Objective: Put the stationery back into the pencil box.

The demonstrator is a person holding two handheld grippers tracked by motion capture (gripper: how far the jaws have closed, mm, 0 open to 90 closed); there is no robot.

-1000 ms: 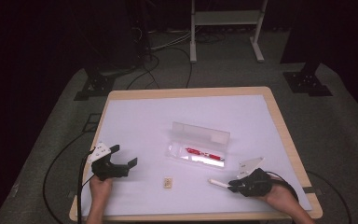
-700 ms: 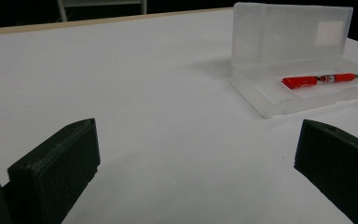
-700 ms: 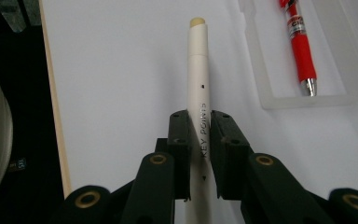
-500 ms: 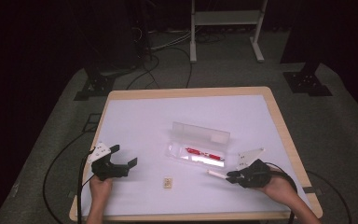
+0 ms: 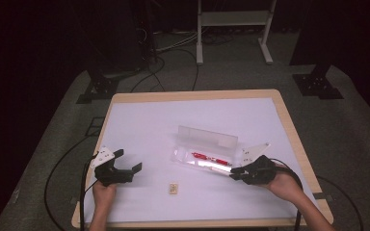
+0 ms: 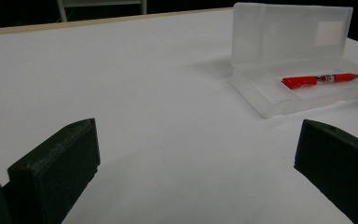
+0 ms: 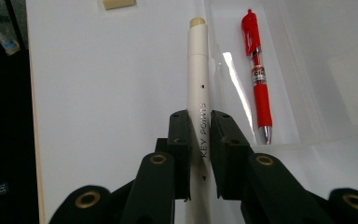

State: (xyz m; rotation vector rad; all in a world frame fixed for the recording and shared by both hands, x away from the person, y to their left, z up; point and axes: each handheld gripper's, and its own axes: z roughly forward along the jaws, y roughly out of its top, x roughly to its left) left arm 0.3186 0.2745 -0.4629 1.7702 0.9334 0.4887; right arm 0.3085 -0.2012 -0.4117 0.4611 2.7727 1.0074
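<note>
A clear plastic pencil case (image 5: 207, 153) lies open mid-table, lid upright, with a red pen (image 5: 207, 157) inside; both appear again in the left gripper view, case (image 6: 289, 60) and red pen (image 6: 318, 80). My right gripper (image 5: 236, 172) is shut on a white pen (image 7: 197, 88), held over the case's near edge, beside the red pen (image 7: 256, 74). The white pen (image 5: 214, 167) points left along the case front. My left gripper (image 5: 127, 161) rests open at the table's left, nothing between its jaws.
A small beige eraser (image 5: 173, 188) lies near the front edge, between the two hands; it shows as a tan block (image 7: 118, 3) in the right gripper view. The white table top (image 5: 183, 120) has a wooden rim. Cables and stand legs (image 5: 231, 33) are on the floor beyond.
The right hand has carried the white pen up and leftward, from the table's front right to the near edge of the open case. The left hand has stayed put.
</note>
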